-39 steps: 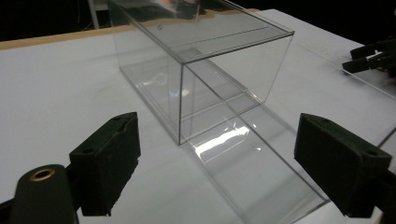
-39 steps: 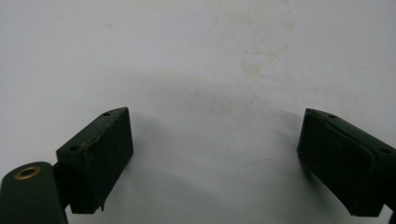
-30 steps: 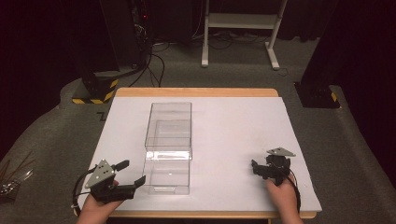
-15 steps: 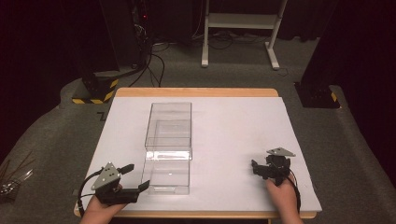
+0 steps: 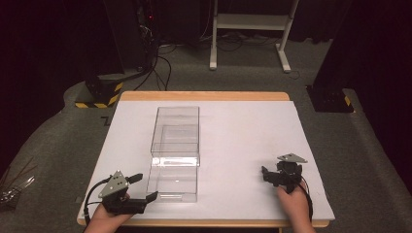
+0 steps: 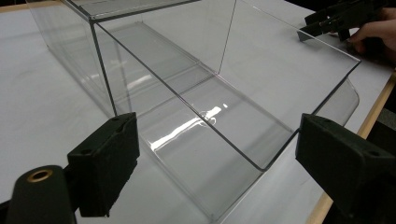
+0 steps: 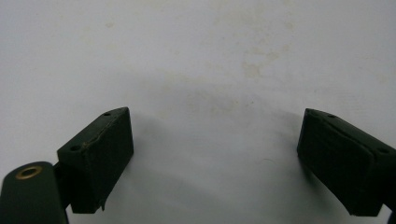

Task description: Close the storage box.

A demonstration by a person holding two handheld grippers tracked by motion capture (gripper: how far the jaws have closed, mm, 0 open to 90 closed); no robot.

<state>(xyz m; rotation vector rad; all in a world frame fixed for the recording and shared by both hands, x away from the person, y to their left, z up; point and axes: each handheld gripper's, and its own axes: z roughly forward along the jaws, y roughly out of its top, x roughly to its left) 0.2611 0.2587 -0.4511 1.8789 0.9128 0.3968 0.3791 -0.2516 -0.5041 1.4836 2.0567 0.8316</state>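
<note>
carefully align the wide-open left claw (image 5: 144,187) around the near wall of the long clear plastic box (image 5: 176,150); right claw (image 5: 266,174) rests open on the worktop (image 5: 252,126).

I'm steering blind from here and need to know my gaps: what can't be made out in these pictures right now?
- Clear box, high view: whether it is one piece or a drawer in a sleeve; transparent walls blur together.
- Clear box near end, left claw view: lower corner cut off by the bottom edge.
- Items on the floor, high view: too dark and cut by the left edge.
- Right claw view: white table cover, no other landmark.
</note>
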